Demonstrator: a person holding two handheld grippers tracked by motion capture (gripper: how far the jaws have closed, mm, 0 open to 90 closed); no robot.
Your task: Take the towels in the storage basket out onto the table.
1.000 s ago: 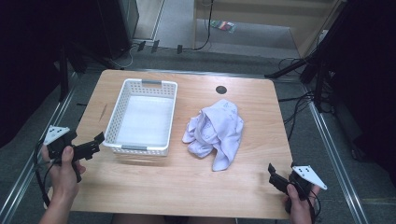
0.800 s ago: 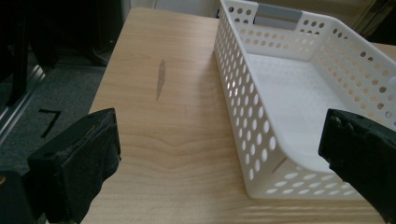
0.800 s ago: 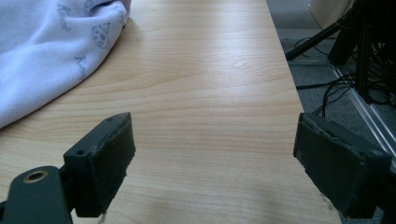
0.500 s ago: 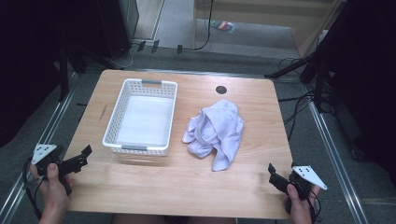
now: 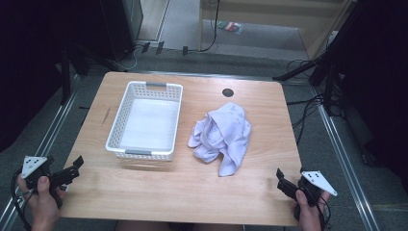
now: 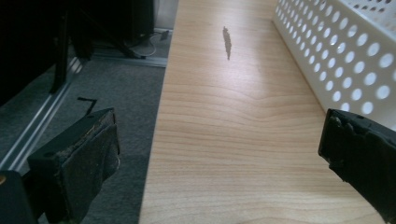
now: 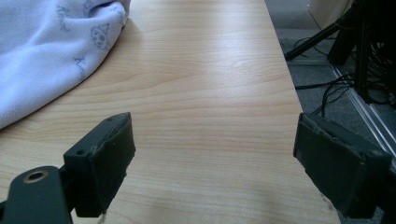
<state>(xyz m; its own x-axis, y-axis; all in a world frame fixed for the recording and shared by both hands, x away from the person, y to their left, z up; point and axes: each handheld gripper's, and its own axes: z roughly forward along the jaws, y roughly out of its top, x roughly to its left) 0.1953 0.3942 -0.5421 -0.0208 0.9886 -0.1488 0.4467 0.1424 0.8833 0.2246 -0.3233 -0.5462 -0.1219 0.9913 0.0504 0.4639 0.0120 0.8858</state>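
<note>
The light wooden table (image 5: 159,192) carries a white perforated plastic basket (image 5: 126,118) on its left half and a crumpled pale lilac printed cloth (image 5: 222,136) just right of it, the two lying near each other but apart. The basket is empty, and the cloth is touched by nothing.

Over the last second the left tool (image 5: 67,173) has been drawn back from beside the basket's near left corner to the table's near left corner, where it is now held at the edge; in the left gripper view its jaws stand wide apart with nothing between them, one over the floor and one over the wood beside the basket wall (image 6: 345,51). The right tool (image 5: 284,183) has not been moved from the near right corner; its jaws are likewise spread wide and empty, the cloth (image 7: 46,51) lying ahead and to their left.

By this retreat no approach to the cloth is judged to have begun.
</note>
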